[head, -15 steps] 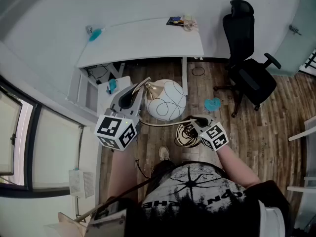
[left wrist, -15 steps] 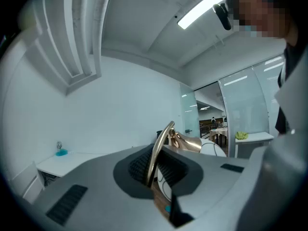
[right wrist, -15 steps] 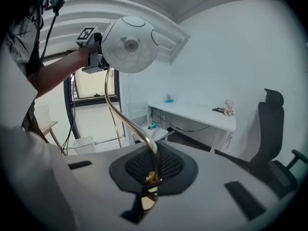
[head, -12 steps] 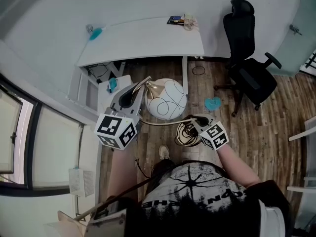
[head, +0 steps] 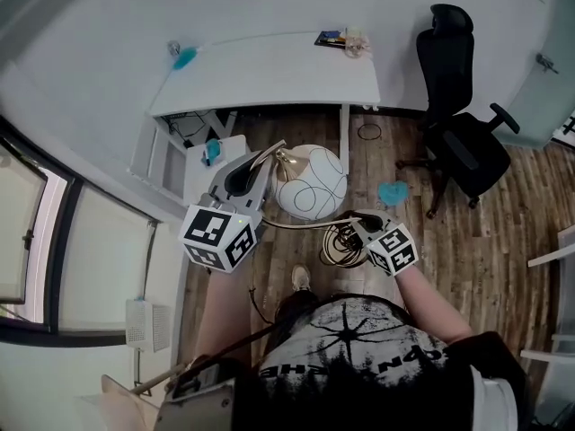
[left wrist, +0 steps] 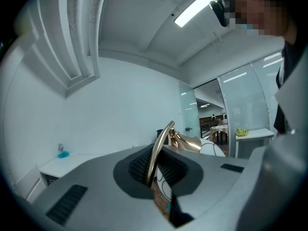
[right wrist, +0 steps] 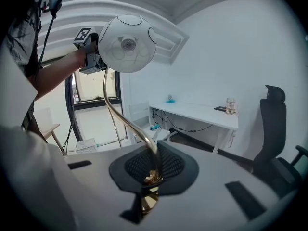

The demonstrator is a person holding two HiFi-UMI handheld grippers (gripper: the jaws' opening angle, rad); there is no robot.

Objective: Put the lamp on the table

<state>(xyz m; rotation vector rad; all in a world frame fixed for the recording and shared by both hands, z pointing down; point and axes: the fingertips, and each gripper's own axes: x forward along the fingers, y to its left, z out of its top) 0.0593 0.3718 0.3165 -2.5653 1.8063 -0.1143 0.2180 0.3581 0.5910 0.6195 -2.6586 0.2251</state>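
Observation:
The lamp has a white globe shade [head: 312,182] with thin black lines and a curved gold stem [head: 296,224]. It is held in the air over the wooden floor, in front of the white table [head: 269,72]. My left gripper [head: 269,155] is shut on the stem [left wrist: 161,148] just behind the shade [left wrist: 211,149]. My right gripper [head: 364,223] is shut on the lower end of the stem [right wrist: 120,114], with the shade [right wrist: 127,43] raised above it. A coiled cord [head: 340,245] hangs beside the right gripper.
A black office chair [head: 458,106] stands right of the table. Small items [head: 346,39] lie at the table's far right corner and a teal object [head: 184,57] at its left end. A white side unit [head: 211,155] sits under the table. A teal thing [head: 391,191] lies on the floor.
The whole scene has slid slightly to the right in the head view. Both grippers keep the same hold on the lamp stem.

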